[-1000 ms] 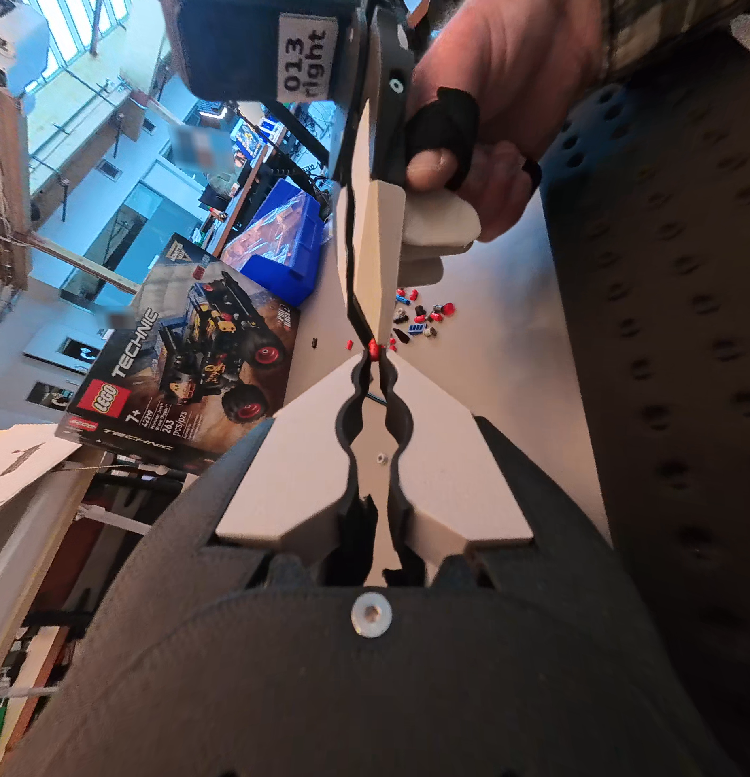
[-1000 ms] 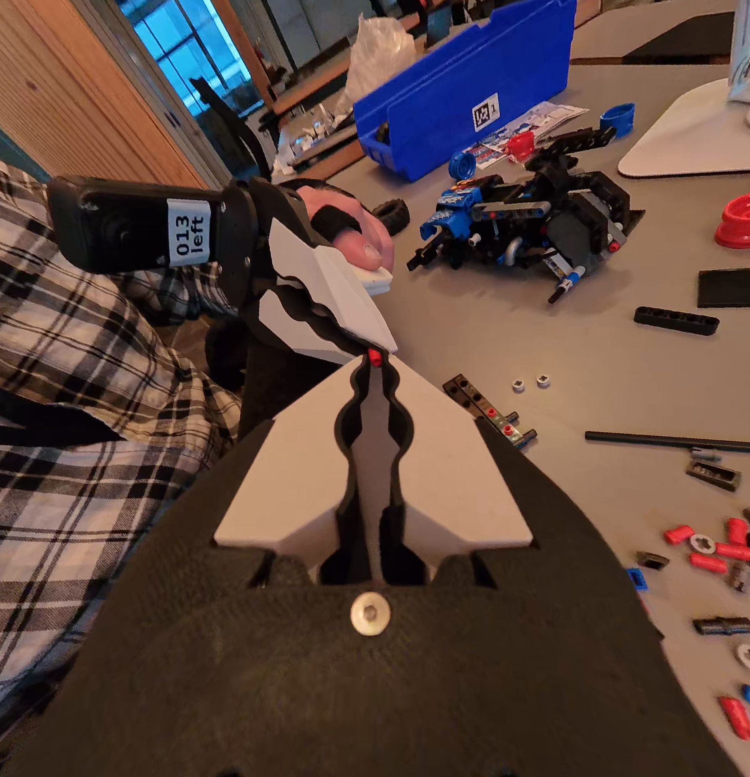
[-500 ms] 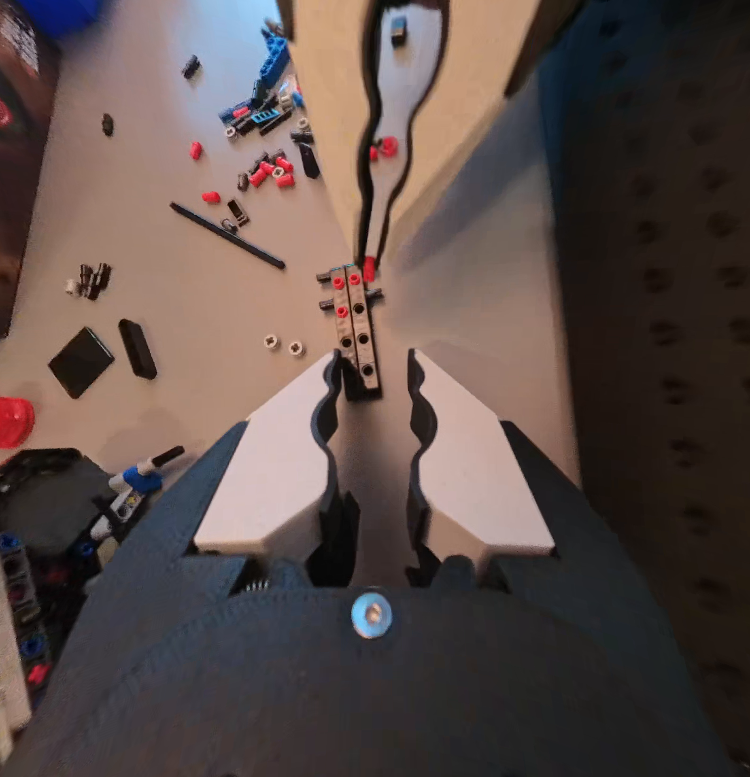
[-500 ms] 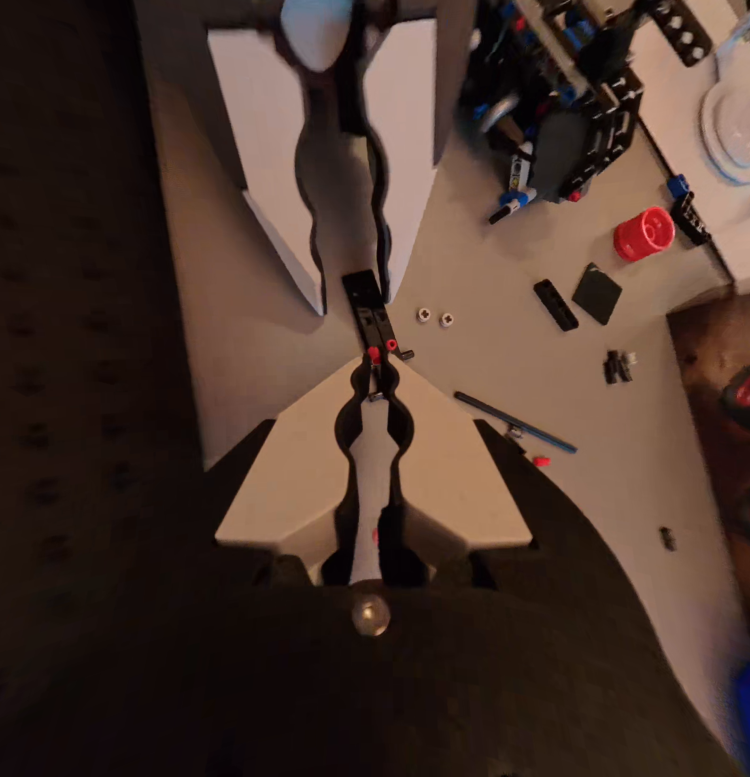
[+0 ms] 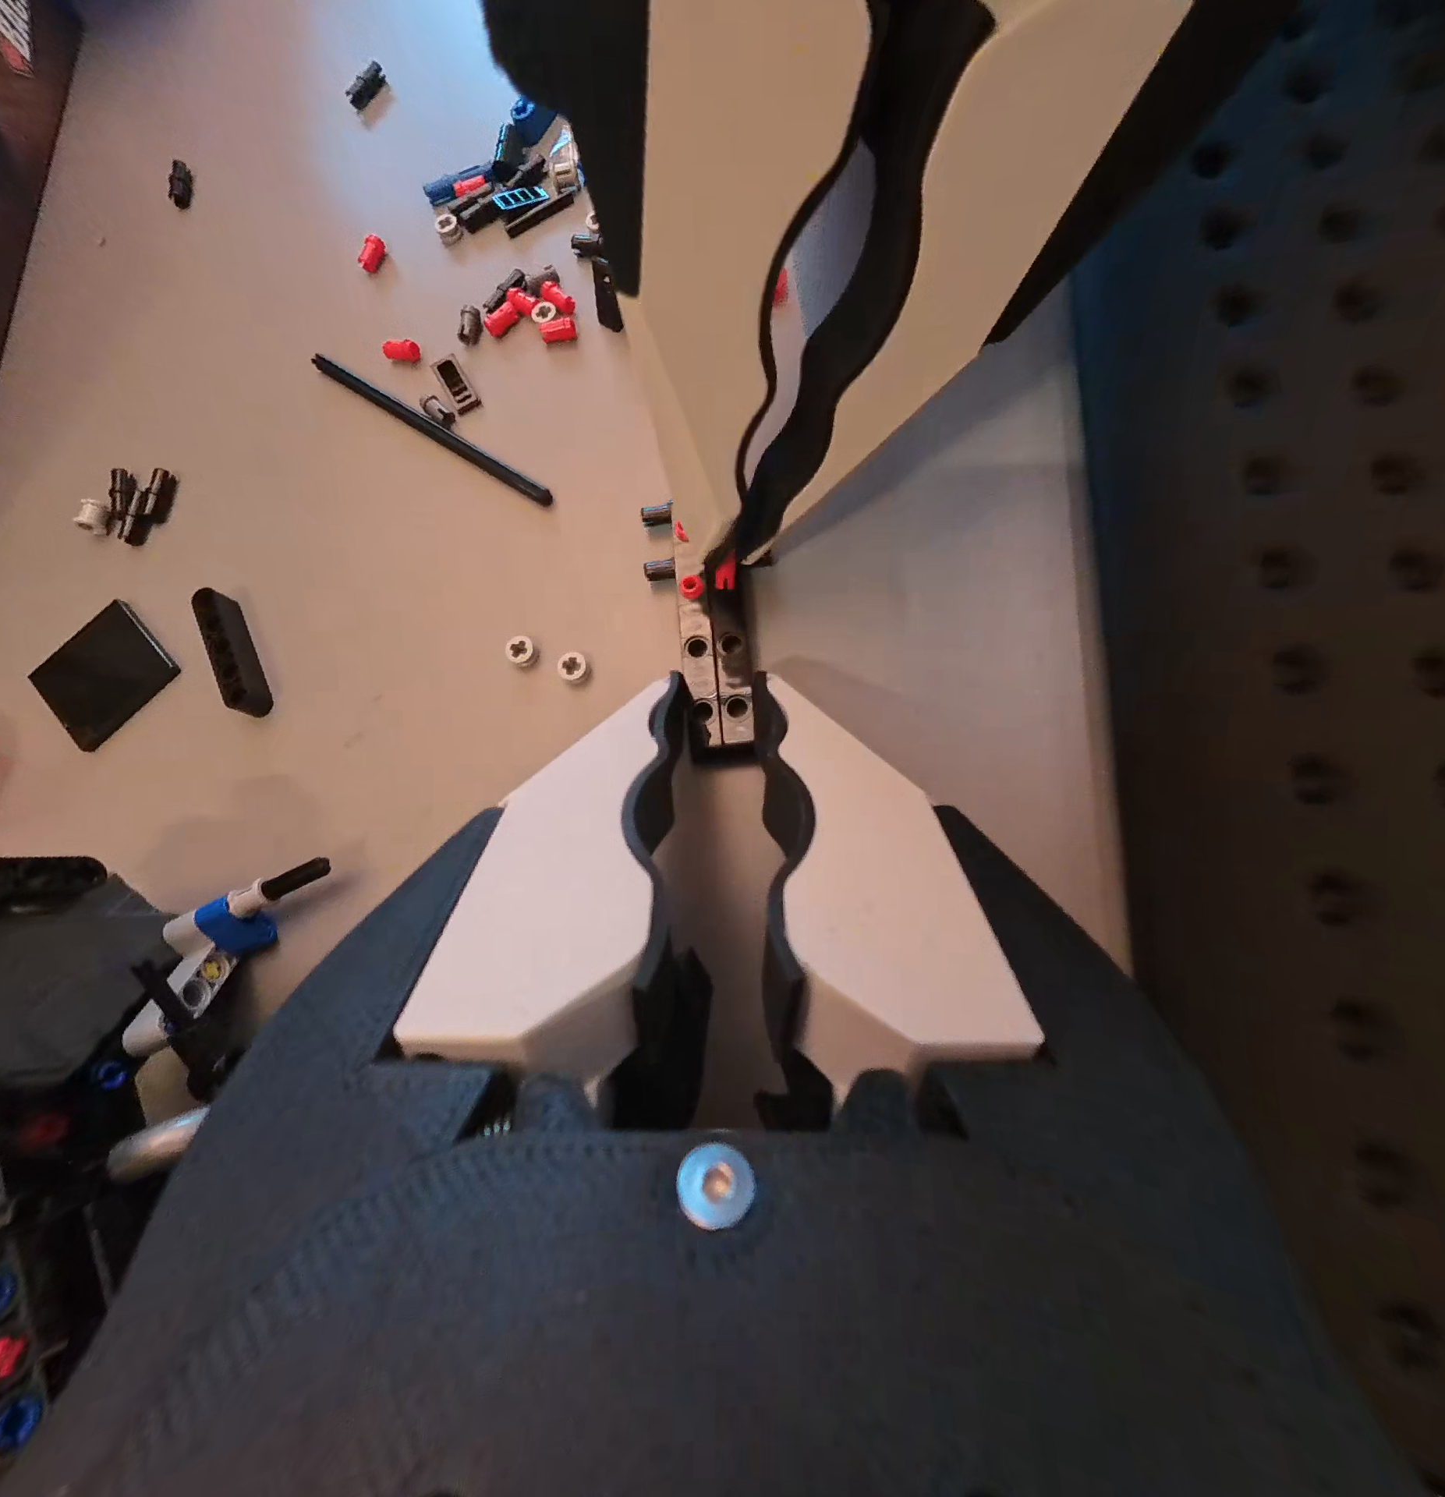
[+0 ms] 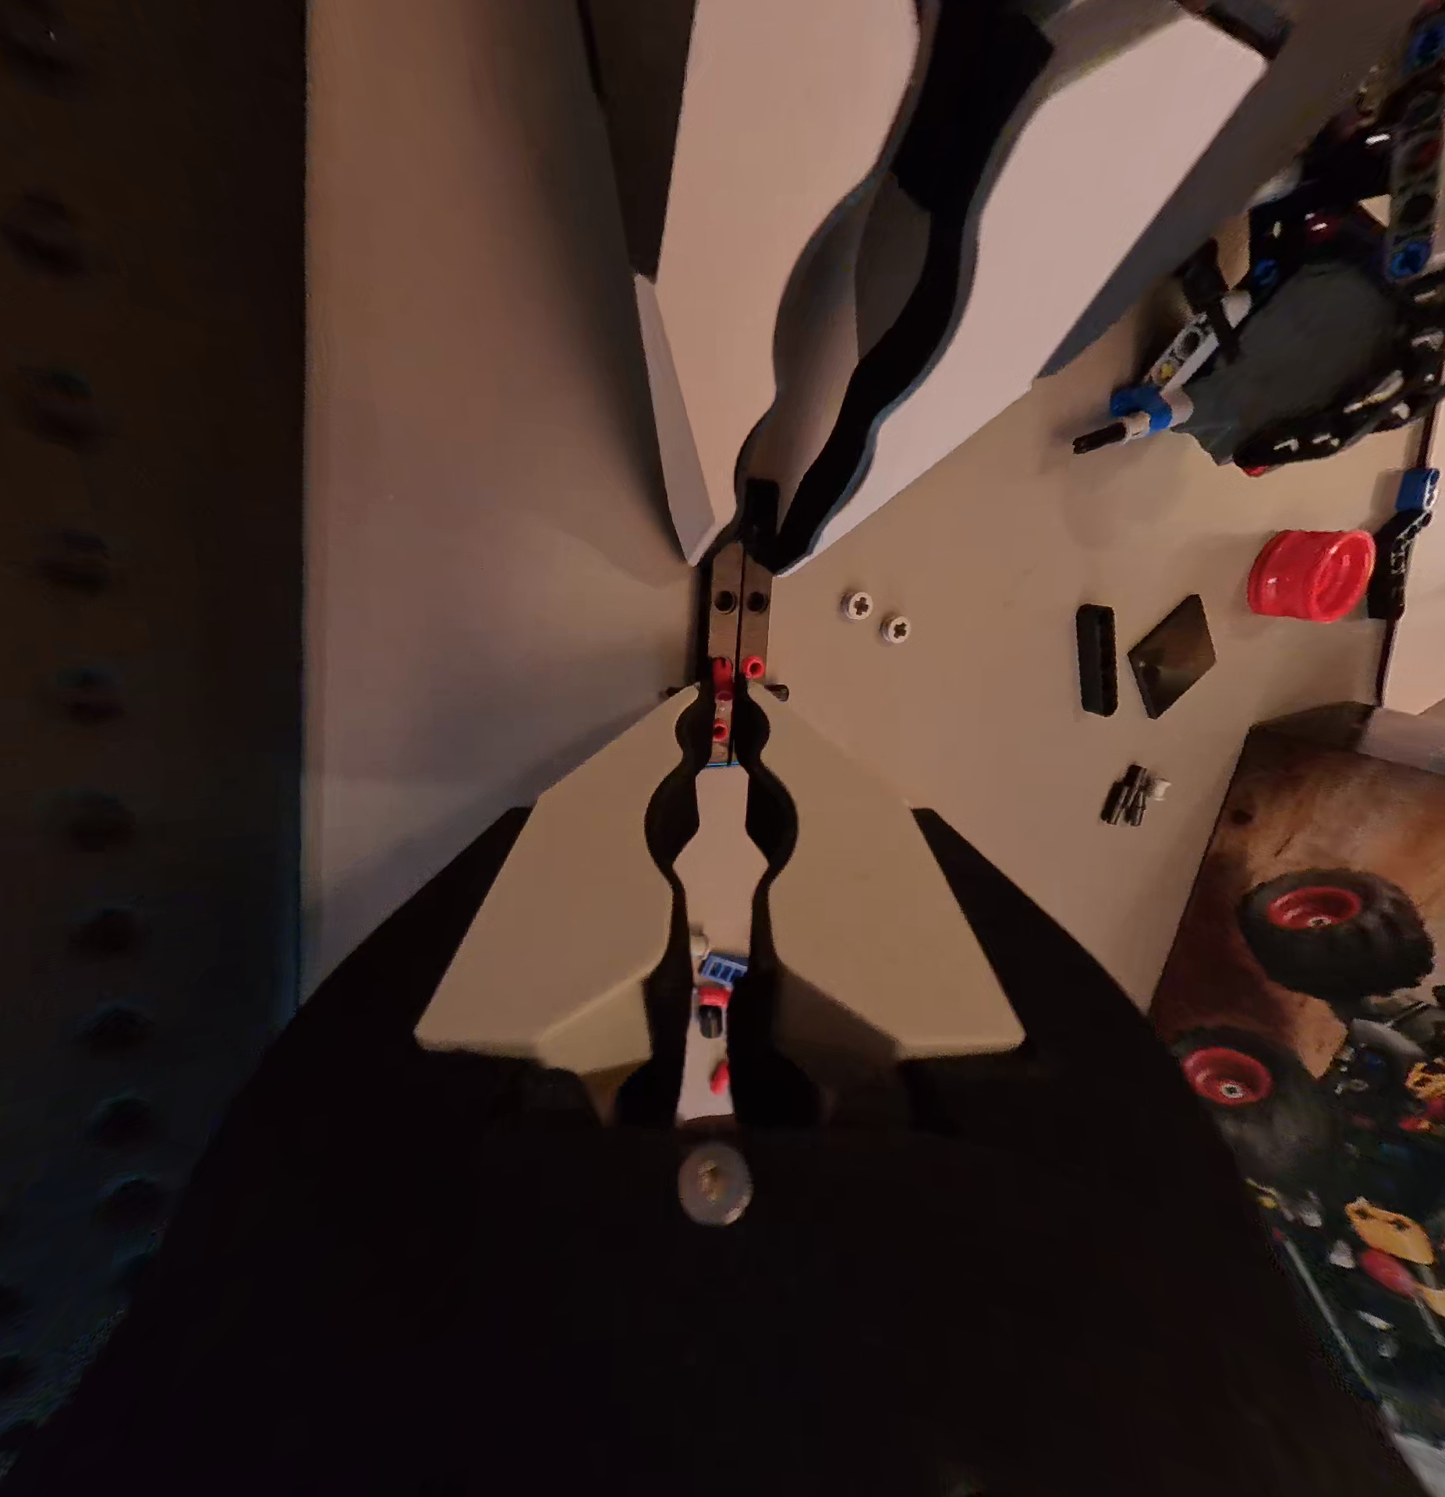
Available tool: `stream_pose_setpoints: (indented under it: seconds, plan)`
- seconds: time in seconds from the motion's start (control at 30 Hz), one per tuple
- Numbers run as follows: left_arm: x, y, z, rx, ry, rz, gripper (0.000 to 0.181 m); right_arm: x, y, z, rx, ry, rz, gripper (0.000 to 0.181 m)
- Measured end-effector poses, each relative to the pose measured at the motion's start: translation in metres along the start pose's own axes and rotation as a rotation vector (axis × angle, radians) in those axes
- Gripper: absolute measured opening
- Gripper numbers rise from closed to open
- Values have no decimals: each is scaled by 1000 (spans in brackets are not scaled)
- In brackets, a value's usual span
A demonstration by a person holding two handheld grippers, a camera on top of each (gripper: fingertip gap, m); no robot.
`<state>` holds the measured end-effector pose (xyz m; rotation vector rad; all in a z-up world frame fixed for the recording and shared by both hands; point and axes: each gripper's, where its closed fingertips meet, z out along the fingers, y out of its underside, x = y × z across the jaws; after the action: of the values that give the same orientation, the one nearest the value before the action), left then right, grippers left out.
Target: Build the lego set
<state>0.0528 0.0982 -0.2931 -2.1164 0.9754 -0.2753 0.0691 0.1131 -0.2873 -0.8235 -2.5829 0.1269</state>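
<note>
Lego beams (image 5: pixel 717 656), two dark ones side by side with round holes, lie on the grey table (image 5: pixel 314 729). The left gripper (image 5: pixel 715 697) has its fingers partly open, and their tips squeeze the near end of the beams from both sides. The right gripper (image 6: pixel 723 705) comes from the other end. Its fingers are almost closed and pinch a small red pin (image 6: pixel 723 676) at the beams. The pin is right at a hole, but how far in it sits cannot be told. Another red pin (image 6: pixel 753 666) stands in the beam beside it.

Two little white rings (image 5: pixel 547 658) lie just beside the beams. A long black rod (image 5: pixel 431 429) and a heap of red and black bits (image 5: pixel 524 304) lie farther off. A red wheel (image 6: pixel 1310 573) sits near a half-built dark truck (image 6: pixel 1351 324). The box with the truck picture (image 6: pixel 1335 1012) lies at the table's edge.
</note>
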Motion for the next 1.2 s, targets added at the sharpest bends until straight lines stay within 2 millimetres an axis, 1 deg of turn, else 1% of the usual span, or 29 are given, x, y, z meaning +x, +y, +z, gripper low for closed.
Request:
stream_pose_setpoints:
  seconds: [0.17,0.4,1.2]
  plan:
    - [0,0,0,1,10,-8,14,-1,-1,0,-32,-5,-87,2]
    - [0,0,0,2,16,-14,14,-1,-4,-1,-54,15,-161,2]
    - [1,0,1,2,20,-12,14,-4,-1,-2,-218,43,-337,2]
